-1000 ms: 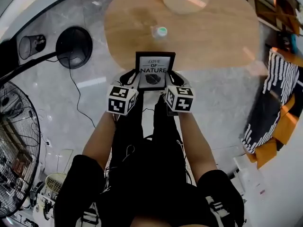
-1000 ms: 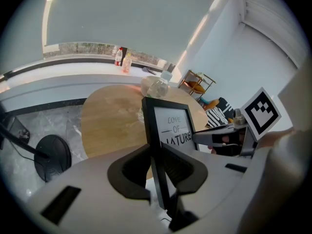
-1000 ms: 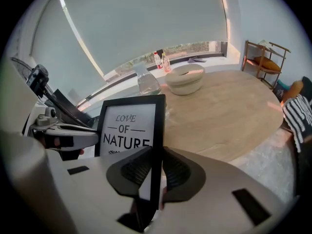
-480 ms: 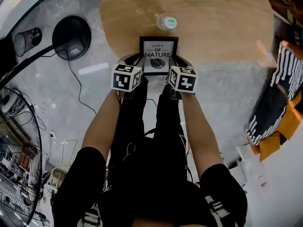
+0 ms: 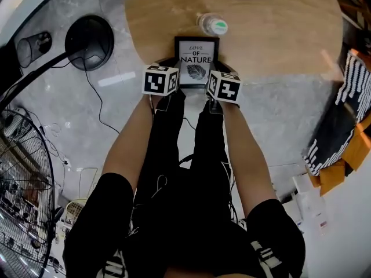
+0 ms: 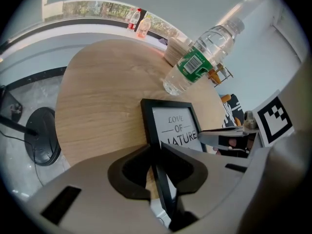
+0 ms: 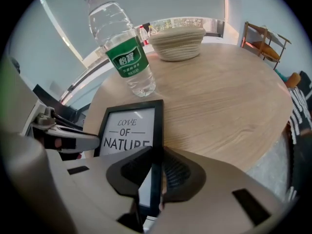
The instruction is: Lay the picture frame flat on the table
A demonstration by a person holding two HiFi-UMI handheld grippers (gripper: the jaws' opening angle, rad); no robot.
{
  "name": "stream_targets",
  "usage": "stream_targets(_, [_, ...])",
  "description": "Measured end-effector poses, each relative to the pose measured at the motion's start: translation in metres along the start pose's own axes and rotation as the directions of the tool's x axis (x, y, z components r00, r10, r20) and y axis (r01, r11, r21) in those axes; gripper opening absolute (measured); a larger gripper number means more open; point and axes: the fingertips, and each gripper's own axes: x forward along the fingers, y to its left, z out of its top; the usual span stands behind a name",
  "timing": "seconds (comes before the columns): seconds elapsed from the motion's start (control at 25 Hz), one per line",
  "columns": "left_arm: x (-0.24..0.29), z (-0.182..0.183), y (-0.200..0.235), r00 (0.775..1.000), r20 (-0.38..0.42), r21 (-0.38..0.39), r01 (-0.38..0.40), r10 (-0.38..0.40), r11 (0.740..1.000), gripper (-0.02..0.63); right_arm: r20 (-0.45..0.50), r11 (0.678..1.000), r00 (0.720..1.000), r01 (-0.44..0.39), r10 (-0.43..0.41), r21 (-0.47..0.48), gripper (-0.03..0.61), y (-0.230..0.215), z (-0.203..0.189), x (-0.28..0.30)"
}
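While both sets of jaws are clamped on the black-rimmed picture frame with the white "Love of Nature" print (image 5: 197,62), left gripper (image 6: 158,165) on its left edge and right gripper (image 7: 155,172) on its right, it hangs face-up and tilted over the near edge of the light wooden table (image 5: 278,33). It's just short of the clear plastic water bottle with the green label (image 5: 212,24). Mid-lowering, I'd say. Next it needs levelling, setting down, then letting go. Compared to a second ago, the frame's lower and further over the wood.
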Motion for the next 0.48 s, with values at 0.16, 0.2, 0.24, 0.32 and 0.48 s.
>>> stream_targets(0.16, [0.003,0.002,0.004,1.000,-0.007,-0.009,-0.010,0.010,1.000,0.092,0.002,0.997,0.999,0.053,-0.053,-0.052,0.088,0.002,0.000,0.005])
stream_targets(0.2, [0.005,0.001,0.005,1.000,-0.010,-0.012,-0.012,0.012,1.000,0.096,-0.004,0.997,0.998,0.055,-0.055,-0.047,0.089,0.002,0.000,0.006])
stream_targets(0.24, [0.006,-0.001,0.007,1.000,-0.012,-0.019,-0.014,0.014,1.000,0.097,-0.010,0.998,0.999,0.051,-0.051,-0.036,0.089,0.003,0.000,0.006])
stream_targets(0.32, [0.003,-0.002,0.008,0.999,-0.005,-0.030,-0.031,0.031,0.999,0.102,-0.006,1.000,1.000,0.024,-0.024,0.000,0.090,0.003,-0.001,0.002])
stream_targets(0.48, [-0.030,0.011,0.000,0.987,0.103,-0.008,-0.125,0.125,0.992,0.111,0.087,1.000,0.996,-0.014,0.013,0.006,0.177,0.000,0.006,-0.029])
